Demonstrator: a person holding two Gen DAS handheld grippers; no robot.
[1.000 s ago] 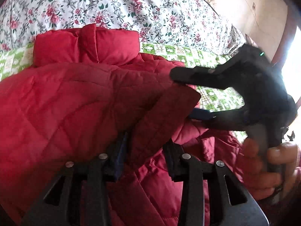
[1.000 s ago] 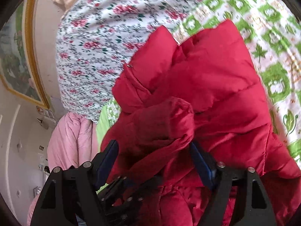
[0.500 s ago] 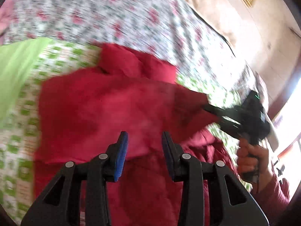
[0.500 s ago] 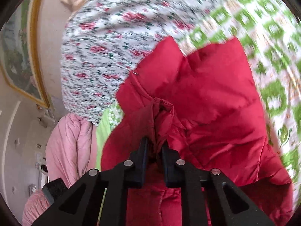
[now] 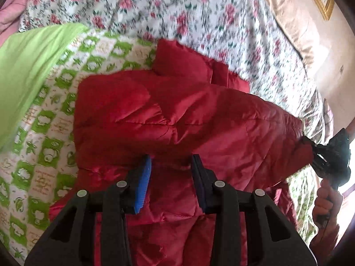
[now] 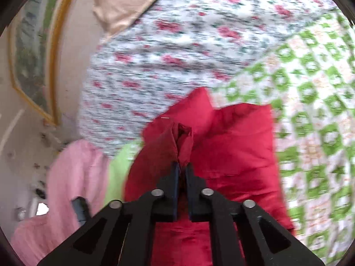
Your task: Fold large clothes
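Open green-patterned sheet (image 5: 46,119) left of red jacket (image 5: 177,119) — floral quilt (image 5: 199,17) behind

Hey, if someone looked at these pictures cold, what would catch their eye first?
The big red puffy jacket spread mid-frame on the green-and-white patterned quilt. Next, the right gripper, pinched shut on a bunched fold of it. Behind lies a rose-print bedspread.

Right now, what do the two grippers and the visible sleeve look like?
Both are black plastic with silver pivot pins. The left gripper has blue ribbed pads; the right gripper has dark flat fingers. A dark red sleeve shows beneath its handle.
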